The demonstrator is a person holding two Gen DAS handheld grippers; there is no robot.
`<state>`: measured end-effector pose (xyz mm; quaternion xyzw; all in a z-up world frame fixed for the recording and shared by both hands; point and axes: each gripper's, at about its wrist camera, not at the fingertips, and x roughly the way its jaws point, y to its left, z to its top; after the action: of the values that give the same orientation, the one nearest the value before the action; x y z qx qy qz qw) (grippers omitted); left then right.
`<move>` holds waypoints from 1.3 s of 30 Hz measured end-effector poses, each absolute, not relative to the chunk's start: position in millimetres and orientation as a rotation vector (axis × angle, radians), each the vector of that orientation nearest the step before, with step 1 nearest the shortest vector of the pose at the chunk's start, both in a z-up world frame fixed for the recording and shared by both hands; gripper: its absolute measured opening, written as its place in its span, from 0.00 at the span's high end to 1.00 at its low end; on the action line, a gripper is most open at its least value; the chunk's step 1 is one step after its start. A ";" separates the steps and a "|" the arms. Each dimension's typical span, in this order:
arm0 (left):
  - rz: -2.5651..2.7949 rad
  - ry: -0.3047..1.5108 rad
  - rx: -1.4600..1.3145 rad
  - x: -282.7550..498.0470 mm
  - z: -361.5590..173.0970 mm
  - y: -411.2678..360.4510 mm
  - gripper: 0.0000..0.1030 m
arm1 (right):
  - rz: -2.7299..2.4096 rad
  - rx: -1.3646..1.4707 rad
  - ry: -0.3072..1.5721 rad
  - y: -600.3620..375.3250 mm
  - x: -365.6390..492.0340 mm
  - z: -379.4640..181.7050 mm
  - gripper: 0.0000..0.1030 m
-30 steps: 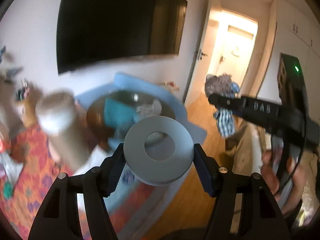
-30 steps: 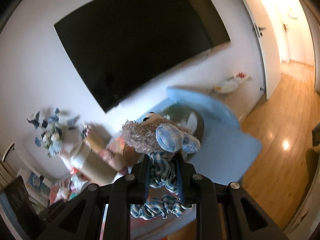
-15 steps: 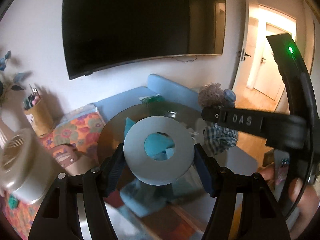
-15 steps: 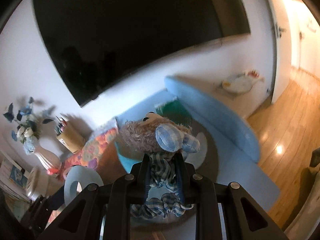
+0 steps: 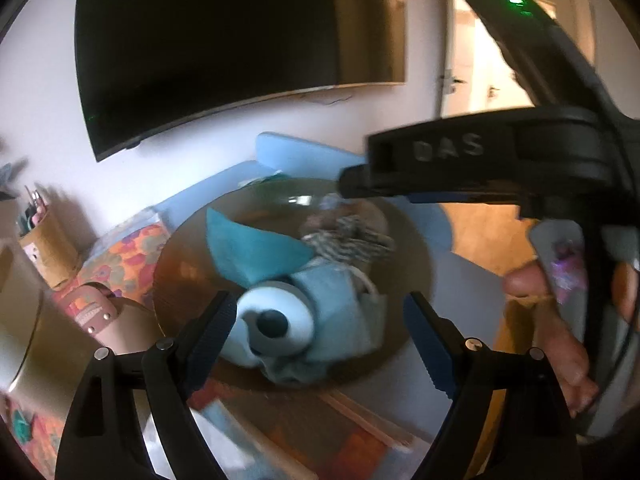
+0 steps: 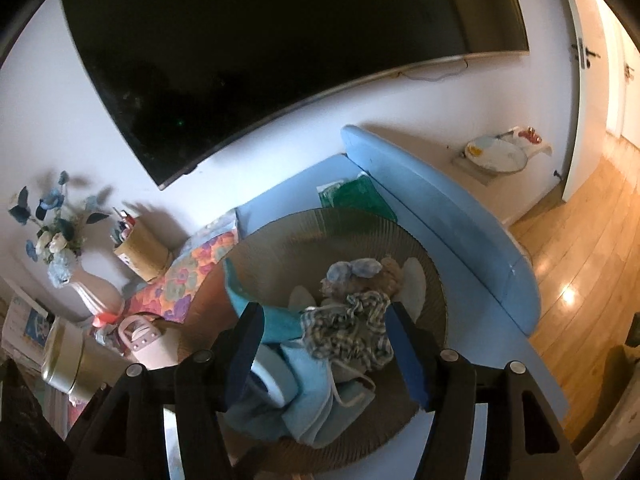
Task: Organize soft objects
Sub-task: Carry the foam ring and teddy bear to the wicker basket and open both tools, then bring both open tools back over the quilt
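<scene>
Change since a second ago: both toys have left the grippers; ring and plush doll now lie in the basket, and both hands have come down over it.
Left gripper (image 5: 320, 328): jaws spreading apart, released, nothing pressed between the pads; hangs over the near rim of the basket.
Foam ring (image 5: 276, 322): pale grey-blue, dark hole, blurred; lies on the folded light-blue cloth (image 5: 340, 304) at the near side of the basket, apart from both pads.
Teal cloth (image 5: 252, 248): stands up at the left inside wall of the basket.
Basket (image 6: 436, 280): round, ribbed brown wall, on the desk (image 6: 480, 332) in front of the blue cushion (image 6: 432, 208).
Plush doll (image 6: 352, 320): fuzzy head, blue ears, checked dress; lies on the cloths toward the middle-right of the basket.
Right gripper (image 6: 324, 344): jaws opening, released; doll seen between the pads, below them, no pad pressing on it.
Right hand (image 5: 560, 340): fingers wrapped on the black handle, right edge of the left wrist view.
Surroundings, left of basket: flowered cloth (image 6: 196, 268), pencil cup (image 6: 140, 256), vase of blue flowers (image 6: 60, 240).
</scene>
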<state>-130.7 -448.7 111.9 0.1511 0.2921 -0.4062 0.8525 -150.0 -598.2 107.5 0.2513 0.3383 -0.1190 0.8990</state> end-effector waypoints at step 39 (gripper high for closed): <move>0.004 0.700 0.015 -63.9 54.8 58.2 0.15 | 0.288 0.140 0.796 -163.5 -64.1 56.7 0.20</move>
<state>-63.9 58.2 54.8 0.0075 0.3429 0.0021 0.9394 -64.0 -163.5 56.7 0.0680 0.3860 0.1395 0.9094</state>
